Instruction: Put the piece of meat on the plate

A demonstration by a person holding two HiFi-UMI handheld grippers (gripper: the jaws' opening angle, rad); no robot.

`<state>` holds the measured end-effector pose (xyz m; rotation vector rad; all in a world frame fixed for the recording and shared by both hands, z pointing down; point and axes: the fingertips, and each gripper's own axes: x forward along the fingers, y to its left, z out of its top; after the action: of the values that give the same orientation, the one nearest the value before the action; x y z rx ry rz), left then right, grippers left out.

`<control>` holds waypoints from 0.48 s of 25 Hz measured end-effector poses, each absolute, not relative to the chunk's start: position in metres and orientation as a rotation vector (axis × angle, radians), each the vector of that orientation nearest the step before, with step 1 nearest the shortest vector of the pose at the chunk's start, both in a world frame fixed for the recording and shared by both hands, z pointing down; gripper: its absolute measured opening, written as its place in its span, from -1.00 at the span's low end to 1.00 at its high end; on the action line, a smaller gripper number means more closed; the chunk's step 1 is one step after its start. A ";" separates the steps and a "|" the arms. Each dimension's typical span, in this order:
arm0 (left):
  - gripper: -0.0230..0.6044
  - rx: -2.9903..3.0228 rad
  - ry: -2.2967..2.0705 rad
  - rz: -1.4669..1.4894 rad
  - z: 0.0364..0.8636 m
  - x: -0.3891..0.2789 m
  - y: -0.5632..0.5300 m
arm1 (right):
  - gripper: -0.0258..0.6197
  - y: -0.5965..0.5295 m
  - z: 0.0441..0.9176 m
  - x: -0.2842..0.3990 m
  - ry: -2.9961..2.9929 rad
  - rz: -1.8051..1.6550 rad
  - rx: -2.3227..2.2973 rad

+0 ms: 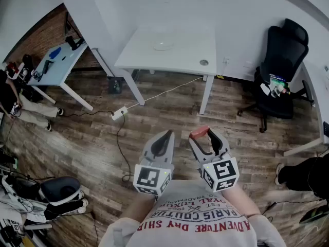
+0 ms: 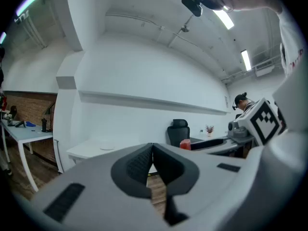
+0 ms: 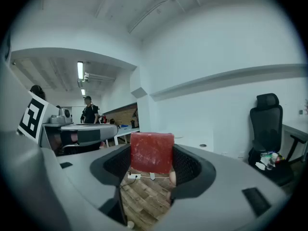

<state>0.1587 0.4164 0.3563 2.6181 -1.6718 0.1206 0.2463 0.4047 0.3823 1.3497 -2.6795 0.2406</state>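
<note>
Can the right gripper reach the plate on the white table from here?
Probably not: the right gripper, shut on the piece of meat, hangs well short of the plate on the white table. Only wooden floor and a cable lie between, so stepping forward should do.

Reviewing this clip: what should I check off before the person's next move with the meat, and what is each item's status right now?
1. Piece of meat clamped between the right gripper jaws: ok.
2. Left gripper shut, with nothing between its jaws: ok.
3. Plate in sight on the white table, nothing seen on it: ok.
4. Meat positioned over the plate: not ok; the table stands ahead across the wooden floor.
5. Power strip and its cable out of the walking path: cannot tell.
</note>
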 end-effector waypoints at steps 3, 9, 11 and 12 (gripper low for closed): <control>-0.91 2.614 -1.683 0.122 0.357 0.161 0.410 | -0.07 0.399 0.383 0.250 -2.682 0.246 1.352; -0.91 2.608 -1.673 0.141 0.364 0.162 0.403 | -0.07 0.394 0.388 0.249 -2.680 0.232 1.330; -0.91 2.601 -1.677 0.147 0.367 0.160 0.401 | -0.07 0.393 0.387 0.247 -2.696 0.236 1.321; -0.91 2.597 -1.677 0.150 0.368 0.158 0.399 | -0.07 0.392 0.386 0.245 -2.709 0.253 1.318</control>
<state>0.1579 0.3993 0.3677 2.5970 -1.6774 0.1496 0.2454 0.3925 0.3864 1.3179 -2.7094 0.2528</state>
